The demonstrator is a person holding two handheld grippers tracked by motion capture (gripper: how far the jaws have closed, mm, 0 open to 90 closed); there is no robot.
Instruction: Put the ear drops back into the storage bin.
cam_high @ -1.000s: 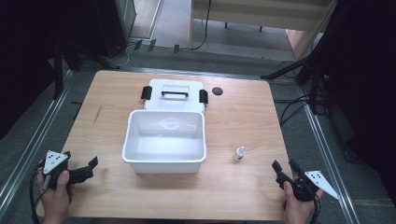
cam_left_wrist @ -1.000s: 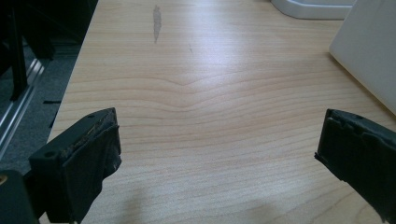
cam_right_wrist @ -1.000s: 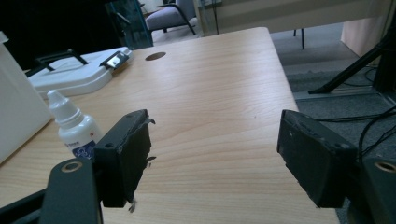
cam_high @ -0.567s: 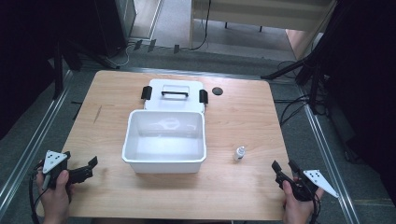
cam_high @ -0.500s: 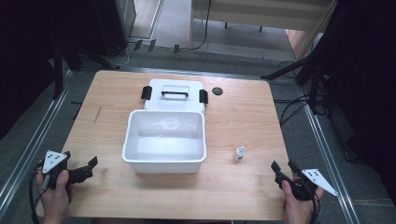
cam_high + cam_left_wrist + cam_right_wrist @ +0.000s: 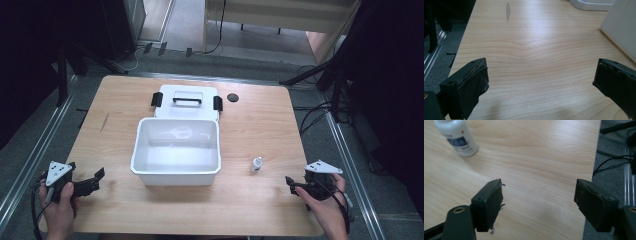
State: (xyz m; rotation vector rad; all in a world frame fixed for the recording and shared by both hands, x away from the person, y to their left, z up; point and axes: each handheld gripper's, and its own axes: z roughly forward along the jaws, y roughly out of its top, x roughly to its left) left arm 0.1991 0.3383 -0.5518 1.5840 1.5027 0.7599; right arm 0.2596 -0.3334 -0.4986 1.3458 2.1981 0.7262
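A small white bottle (image 6: pixel 256 164) with a blue label stands upright on the wooden table (image 6: pixel 260 125), right of an open white bin (image 6: pixel 145 150). In the right gripper view the bottle (image 6: pixel 457 137) is at the top left, ahead of the jaws. My right gripper (image 6: pixel 292 185) hovers near the front right corner, open; its jaws have just been opening, with nothing between them (image 6: pixel 539 205). My left gripper (image 6: pixel 97 180) rests at the front left, open and empty (image 6: pixel 540 85), with the bin's wall (image 6: pixel 621 27) to its right.
The bin's white lid (image 6: pixel 186 102), with a black handle and black latches, lies flat behind the bin. A small black disc (image 6: pixel 232 97) sits at the back right. The table's right edge (image 6: pixel 594 170) drops to a floor with cables and a metal rail.
The right gripper has lifted off the table and shifted slightly left and away from the front edge. The left gripper and all objects have stayed put.
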